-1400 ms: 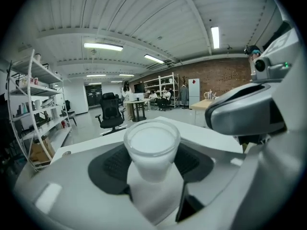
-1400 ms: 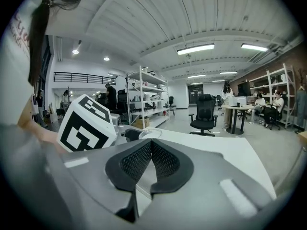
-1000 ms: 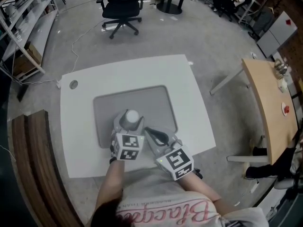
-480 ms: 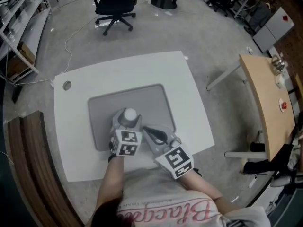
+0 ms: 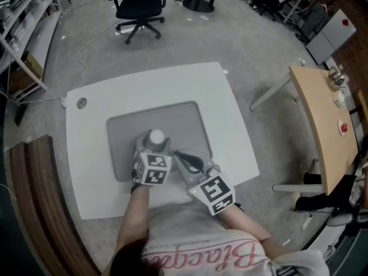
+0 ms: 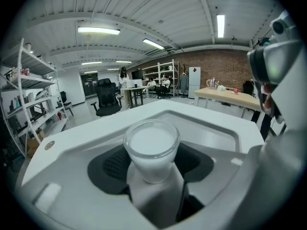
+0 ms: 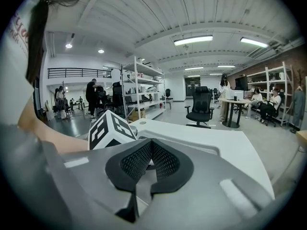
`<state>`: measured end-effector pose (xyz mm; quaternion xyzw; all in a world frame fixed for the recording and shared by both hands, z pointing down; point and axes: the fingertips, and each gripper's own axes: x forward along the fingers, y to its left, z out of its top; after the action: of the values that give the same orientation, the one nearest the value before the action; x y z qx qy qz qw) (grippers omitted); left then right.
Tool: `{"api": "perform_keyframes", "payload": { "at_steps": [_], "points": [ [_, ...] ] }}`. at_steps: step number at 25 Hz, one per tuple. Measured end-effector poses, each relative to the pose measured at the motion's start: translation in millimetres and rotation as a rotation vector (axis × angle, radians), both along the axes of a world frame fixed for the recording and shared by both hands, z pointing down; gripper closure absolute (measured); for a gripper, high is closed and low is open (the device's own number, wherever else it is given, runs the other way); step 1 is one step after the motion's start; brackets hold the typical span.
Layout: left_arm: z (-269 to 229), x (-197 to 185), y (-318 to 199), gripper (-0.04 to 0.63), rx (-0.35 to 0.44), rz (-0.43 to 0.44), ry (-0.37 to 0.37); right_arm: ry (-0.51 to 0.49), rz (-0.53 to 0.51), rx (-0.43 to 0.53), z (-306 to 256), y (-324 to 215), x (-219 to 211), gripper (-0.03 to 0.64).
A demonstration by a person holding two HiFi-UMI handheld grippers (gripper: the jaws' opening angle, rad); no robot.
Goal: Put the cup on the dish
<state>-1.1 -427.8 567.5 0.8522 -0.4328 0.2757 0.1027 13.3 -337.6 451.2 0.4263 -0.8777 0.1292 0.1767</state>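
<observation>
Left gripper (image 6: 152, 169) stayed clamped on the cup (image 6: 151, 145) over the near part of the grey mat (image 5: 178, 122), barely shifted in the past second. Right gripper (image 7: 149, 164) closed, empty, at the mat's near edge. No dish in view; placing judged not begun

One cup (image 5: 156, 137). Two grippers: left gripper (image 6: 152, 169), right gripper (image 7: 150, 163). Two marker cubes: left cube (image 5: 153, 168), right cube (image 5: 211, 193). One grey mat (image 5: 184, 119) on one white table (image 5: 230, 114), with one round grommet (image 5: 81, 103) near the far left corner. Around it, seen from the head view: one black office chair (image 5: 138, 4), one wooden table (image 5: 322, 125), one shelf rack (image 5: 23, 16) at left. One person (image 5: 201, 257) at the near edge.
</observation>
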Motion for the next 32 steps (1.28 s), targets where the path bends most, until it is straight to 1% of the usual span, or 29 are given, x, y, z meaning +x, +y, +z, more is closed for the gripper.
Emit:
{"api": "perform_keyframes", "payload": {
  "at_steps": [8, 12, 14, 16, 18, 19, 21, 22, 23, 28, 32],
  "points": [
    [-22.2, -13.5, 5.2, 0.304, 0.05, -0.027, 0.019, -0.002, 0.005, 0.04, -10.3, 1.1, -1.2, 0.617],
    [-40.8, -26.6, 13.6, 0.308, 0.073, -0.052, 0.042, 0.003, -0.007, 0.059, -14.5, 5.9, -6.9, 0.617],
    [-48.5, -31.6, 20.0, 0.326, 0.084, -0.055, 0.059, 0.003, -0.011, 0.064, -15.3, 9.8, -9.4, 0.617],
    [-57.3, -37.3, 27.5, 0.368, 0.099, -0.065, 0.084, -0.001, -0.018, 0.069, -16.4, 14.9, -11.3, 0.615],
    [-66.6, -43.7, 33.9, 0.454, 0.118, -0.079, 0.109, -0.006, -0.024, 0.073, -17.7, 19.2, -12.7, 0.615],
    [-69.9, -46.4, 36.8, 0.487, 0.126, -0.082, 0.116, -0.007, -0.025, 0.074, -17.9, 20.7, -13.3, 0.615],
    [-73.5, -50.9, 42.8, 0.51, 0.138, -0.086, 0.113, -0.007, -0.025, 0.076, -18.0, 23.5, -14.4, 0.615],
    [-75.0, -53.3, 46.1, 0.581, 0.144, -0.093, 0.107, -0.008, -0.026, 0.078, -18.5, 25.2, -15.1, 0.615],
    [-77.0, -55.3, 49.7, 0.597, 0.15, -0.1, 0.105, -0.01, -0.028, 0.08, -19.5, 27.1, -16.0, 0.615],
    [-88.4, -60.3, 62.0, 0.597, 0.157, -0.108, 0.111, -0.019, -0.032, 0.095, -22.6, 32.0, -20.9, 0.615],
    [-94.1, -67.1, 66.6, 0.597, 0.11, -0.151, 0.122, -0.022, -0.026, 0.106, -26.2, 31.7, -22.4, 0.615]
  ]
}}
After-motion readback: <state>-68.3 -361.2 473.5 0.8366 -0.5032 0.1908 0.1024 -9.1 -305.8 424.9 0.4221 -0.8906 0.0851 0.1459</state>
